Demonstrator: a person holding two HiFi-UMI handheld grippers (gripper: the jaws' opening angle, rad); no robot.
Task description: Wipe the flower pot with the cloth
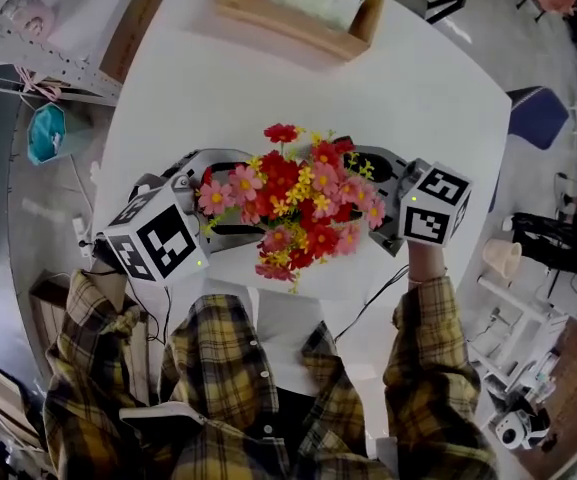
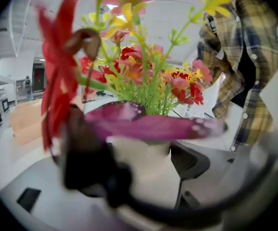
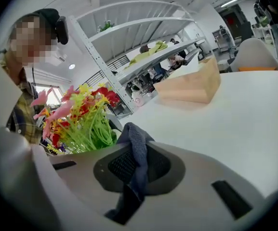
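My left gripper (image 1: 210, 200) has its jaws apart, one on each side of the flower pot (image 2: 149, 173). The white pot fills the gap between them. The jaw pad on the right of the left gripper view sits right up against the pot's side. The other side is a dark blur, so I cannot see that pad well. It looks like the pot is gripped.

My right gripper (image 3: 139, 170) has its jaws squeezed tight on the cloth (image 3: 135, 141). The cloth is dark blue-grey. A bunched end of it pokes up from between the pads.

Each gripper has a cube, the left cube (image 1: 158, 240) and the right cube (image 1: 436, 205). Both have black and white square patterns on them.

The pot stands on the white table (image 1: 388, 78), close to its near edge. From above, the red, pink and yellow flowers (image 1: 298, 203) cover it. The pot is between my two grippers, left one on its left and right one on its right. In the right gripper view the flowers are just to the left of the jaws. I cannot see the pot itself there, so I cannot tell if the cloth touches it.

A purple butterfly (image 2: 148, 125) sits at the top of the pot. A wooden box (image 1: 298, 18) is at the far side of the table.
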